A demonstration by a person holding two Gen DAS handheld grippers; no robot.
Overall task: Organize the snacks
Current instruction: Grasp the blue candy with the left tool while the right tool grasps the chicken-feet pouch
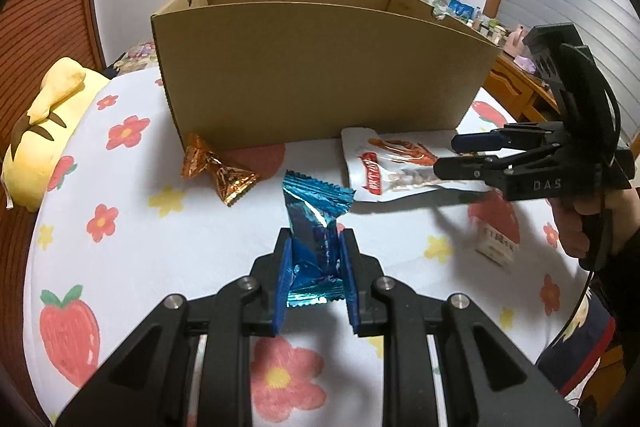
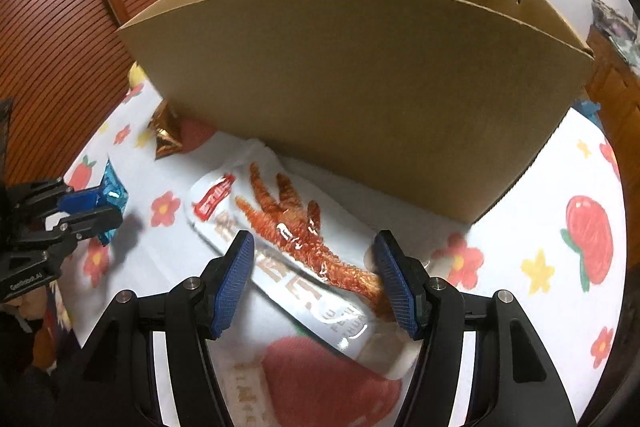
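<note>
Blue foil snack (image 1: pixel 316 227) pinched tight in left gripper (image 1: pixel 315 259), centre frame; needs lifting over cardboard box (image 1: pixel 320 75) rim. Right gripper (image 2: pixel 316 279) half-open, straddling white pouch (image 2: pixel 280 235) ungripped.

Shiny blue candy wrapper (image 1: pixel 316 223), orange-gold wrapper (image 1: pixel 218 169), plain brown box (image 1: pixel 320 67), strawberry-and-flower white cloth (image 1: pixel 160 235)

Crinkled glossy foil blue candy wrapper (image 1: pixel 316 227), matt cardboard box (image 1: pixel 320 75).

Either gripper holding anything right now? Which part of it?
Left gripper is shut on the shiny blue foil candy wrapper, pinched at its lower half. Right gripper holds nothing; it is open over the white chicken-foot snack pouch.
</note>
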